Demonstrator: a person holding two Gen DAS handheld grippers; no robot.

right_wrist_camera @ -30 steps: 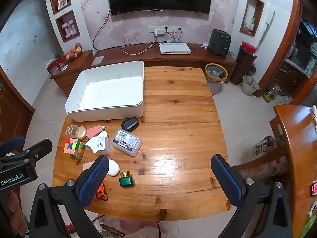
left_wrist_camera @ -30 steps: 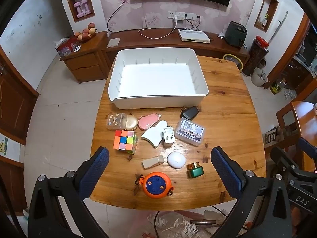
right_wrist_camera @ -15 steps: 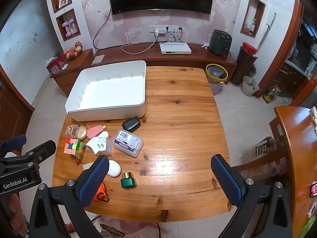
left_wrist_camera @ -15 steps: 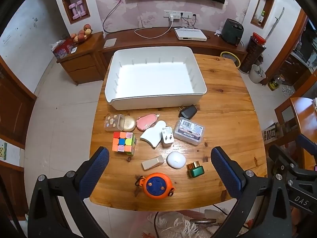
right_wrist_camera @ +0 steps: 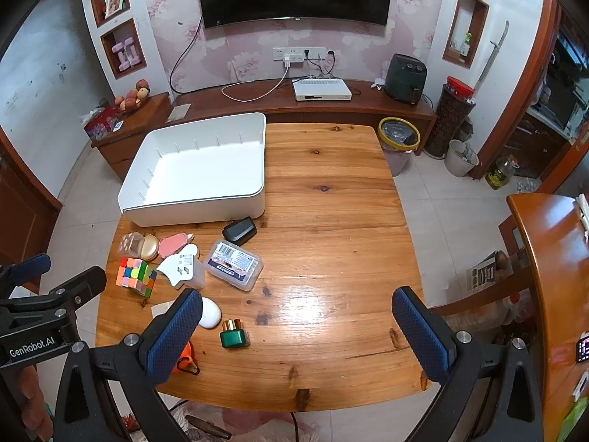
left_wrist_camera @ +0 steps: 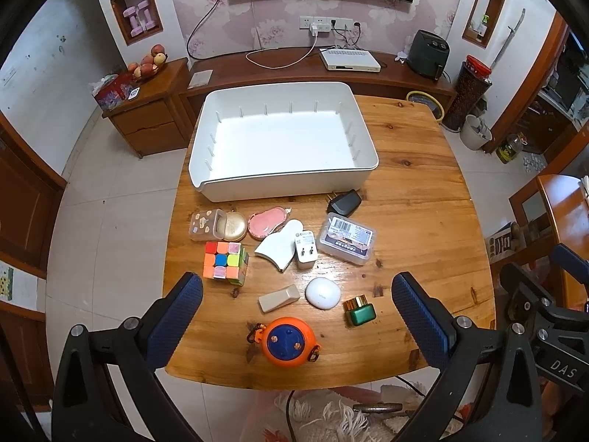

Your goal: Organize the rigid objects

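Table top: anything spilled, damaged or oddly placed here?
Nothing spilled or visibly broken. The white bin holds nothing; the small items lie loose in front of it. The white plug adapter lies tipped against a white curved piece. Both grippers hover open.

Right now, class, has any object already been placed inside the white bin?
No, the white bin shows only its bare white floor, while the puzzle cube and the other items lie on the table.

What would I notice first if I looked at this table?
Probably the big white bin, empty at the far left of the wooden table. Next come the bright things in front of it: a colourful puzzle cube and an orange and blue round reel near the front edge.
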